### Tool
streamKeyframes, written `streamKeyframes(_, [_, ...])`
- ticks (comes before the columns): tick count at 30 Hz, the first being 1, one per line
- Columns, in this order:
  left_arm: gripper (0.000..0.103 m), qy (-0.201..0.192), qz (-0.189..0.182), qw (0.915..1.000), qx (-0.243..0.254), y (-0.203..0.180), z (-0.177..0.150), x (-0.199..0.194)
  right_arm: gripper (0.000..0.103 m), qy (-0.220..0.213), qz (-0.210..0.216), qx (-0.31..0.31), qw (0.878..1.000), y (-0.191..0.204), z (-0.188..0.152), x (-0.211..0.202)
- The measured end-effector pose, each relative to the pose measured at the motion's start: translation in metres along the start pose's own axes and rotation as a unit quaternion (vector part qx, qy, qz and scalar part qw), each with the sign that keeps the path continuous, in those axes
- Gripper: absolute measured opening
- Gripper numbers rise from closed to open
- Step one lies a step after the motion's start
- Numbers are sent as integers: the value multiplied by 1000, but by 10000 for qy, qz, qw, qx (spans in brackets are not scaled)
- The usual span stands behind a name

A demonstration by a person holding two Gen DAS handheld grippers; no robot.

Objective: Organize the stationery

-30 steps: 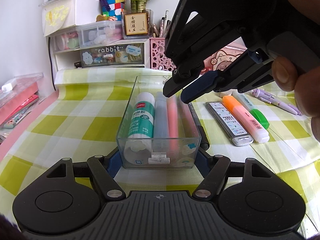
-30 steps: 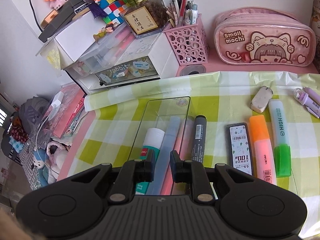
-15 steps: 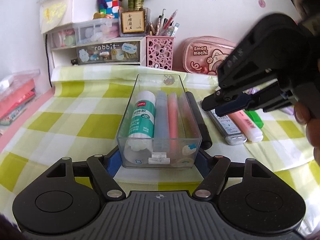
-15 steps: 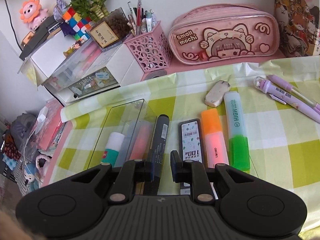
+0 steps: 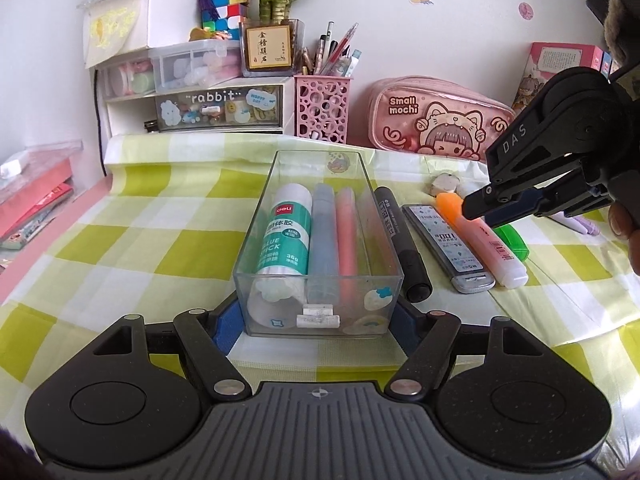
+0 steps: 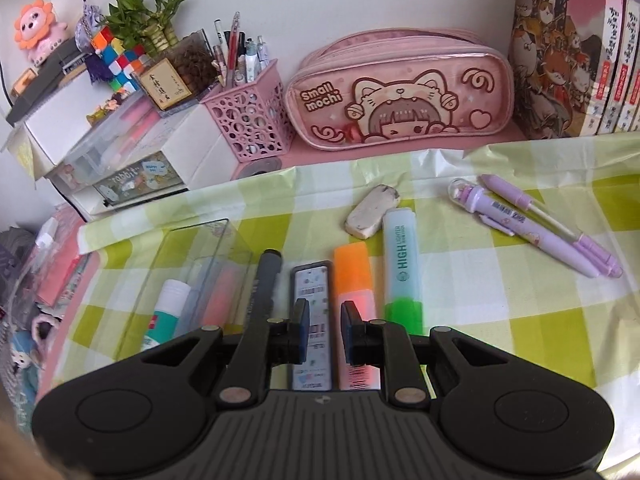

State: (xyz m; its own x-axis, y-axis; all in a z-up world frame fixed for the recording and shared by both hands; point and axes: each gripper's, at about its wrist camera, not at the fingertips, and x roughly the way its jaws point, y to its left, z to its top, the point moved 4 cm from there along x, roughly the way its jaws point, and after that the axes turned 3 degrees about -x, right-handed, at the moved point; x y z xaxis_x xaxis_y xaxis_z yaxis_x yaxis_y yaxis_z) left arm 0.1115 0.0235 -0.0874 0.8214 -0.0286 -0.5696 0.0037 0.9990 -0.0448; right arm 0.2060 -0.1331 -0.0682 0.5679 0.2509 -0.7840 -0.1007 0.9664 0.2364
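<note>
Now we have our right claw (image 6: 325, 334) poised low over the loose row of stationery just to the right of the clear rectangular plastic box (image 5: 318, 252), having swung it across from above that box a second ago. Its jaws stand narrow with nothing between them, hanging over the grey lead-refill case (image 6: 311, 320) and the orange-capped pink highlighter (image 6: 355, 300) beside it.

Our left claw (image 5: 318, 316) clasps the near end of the clear box, pads against both side walls (it has kept that hold while the other claw travelled), so the box is steadied on the yellow-green checked cloth (image 5: 160, 248) over the worktop.

Inside the box lie a white-and-teal glue stick (image 5: 286, 236), a blue-grey pen (image 5: 324, 232) and a pink pen (image 5: 347, 236), side by side along its length. Touching the box's right wall outside is a black marker (image 5: 402, 244); right of it come the refill case, the orange highlighter and a green-capped highlighter (image 6: 401, 268). Further right and well apart are two lilac pens (image 6: 536, 228), and beyond the highlighters a worn white eraser (image 6: 373, 216).

We judge the shift means the next pick is starting: the refill case or the orange highlighter looks the likely target, though the jaws must widen first.
</note>
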Motion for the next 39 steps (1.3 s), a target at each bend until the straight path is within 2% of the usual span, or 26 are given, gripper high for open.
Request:
streamKeyframes(1, [72, 1, -2, 10000, -6, 0, 0, 0, 13, -23, -220, -104, 9997, -2, -1, 1])
streamKeyframes(2, [72, 3, -6, 10000, -5, 0, 0, 0, 13, -27, -259, -154, 9995, -3, -2, 0])
streamKeyframes(5, [72, 2, 0, 10000, 2, 0, 0, 0, 13, 6, 44, -205, 9998, -2, -4, -3])
streamKeyframes(9, [72, 1, 0, 10000, 6, 0, 0, 0, 13, -54, -159, -506, 9986, 6, -4, -3])
streamKeyframes(13, [72, 1, 4, 10000, 2, 0, 0, 0, 13, 13, -53, -878, 9961, 22, -7, 1])
streamKeyframes(16, [72, 2, -1, 10000, 7, 0, 0, 0, 13, 222, -126, -1266, 9916, 37, -11, 10])
streamKeyframes(20, [72, 1, -13, 10000, 17, 0, 0, 0, 33, 344, -584, -1967, 9781, 51, -18, 19])
streamKeyframes(22, [72, 2, -11, 10000, 16, 0, 0, 0, 33, 301, -631, -2185, 9733, 55, -18, 23])
streamKeyframes(24, [72, 3, -10, 10000, 16, 0, 0, 0, 26, 321, -575, -2091, 9757, 50, -13, 25])
streamKeyframes(28, [72, 1, -7, 10000, 13, 0, 0, 0, 26, 302, -556, -1847, 9808, 41, -10, 25])
streamKeyframes(31, [72, 1, -5, 10000, 13, 0, 0, 0, 24, 270, -150, -1308, 9909, 31, -7, 21])
streamKeyframes(33, [72, 2, -5, 10000, 15, 0, 0, 0, 10, 150, 195, -845, 9961, 23, -2, 14])
streamKeyframes(34, [72, 2, -5, 10000, 16, 0, 0, 0, 0, 189, 362, -554, 9976, 19, 1, 12])
streamKeyframes(35, [72, 2, -7, 10000, 17, 0, 0, 0, 0, 160, 453, -347, 9982, 15, 3, 9])
streamKeyframes(36, [72, 2, -7, 10000, 17, 0, 0, 0, 0, 140, 421, -234, 9987, 12, 4, 9])
streamKeyframes(39, [72, 0, -10, 10000, 21, 0, 0, 0, 0, 250, 131, -450, 9986, 10, -1, 17])
